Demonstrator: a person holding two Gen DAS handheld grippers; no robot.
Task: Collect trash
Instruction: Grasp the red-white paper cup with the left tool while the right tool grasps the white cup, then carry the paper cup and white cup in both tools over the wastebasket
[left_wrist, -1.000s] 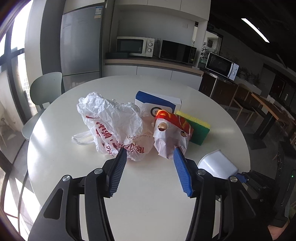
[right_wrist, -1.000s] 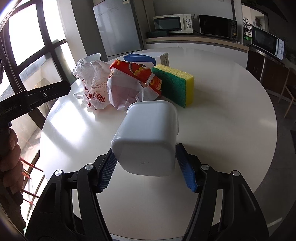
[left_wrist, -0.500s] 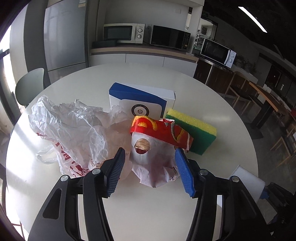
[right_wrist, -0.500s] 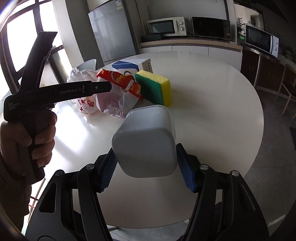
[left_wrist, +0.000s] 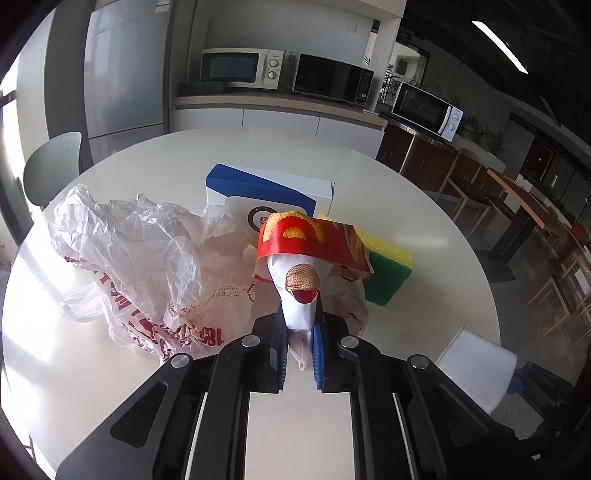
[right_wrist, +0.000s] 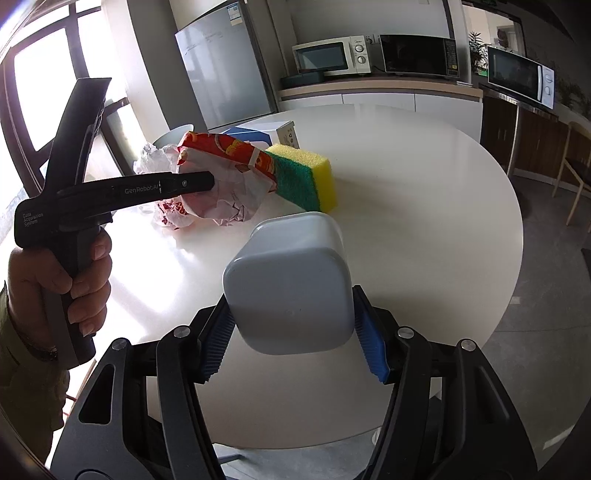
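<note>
The round white worktop (left_wrist: 424, 236) carries a crumpled plastic bag (left_wrist: 140, 266) printed in red, with "186" readable upside down and small Chinese characters that are too fine to read. Behind it stands a blue-and-white carton (left_wrist: 258, 192) bearing a round black emblem, and a yellow-and-green sponge (left_wrist: 388, 266) lies just right of the wrapper. The left gripper (left_wrist: 300, 347), marked "GenRobotAI" and "Data Acquisition System" on its side in the right wrist view, has its fingers narrowed onto the white tail of the red-and-yellow fast-food paper wrapper (left_wrist: 310, 254), which hangs beside the bag. Half a second ago those fingers stood wide around the wrapper; now they pinch it. The right gripper (right_wrist: 291, 343) grips a white plastic bin (right_wrist: 291, 280) between its blue pads above the worktop's near edge, as before, a little farther from the pile.
</note>
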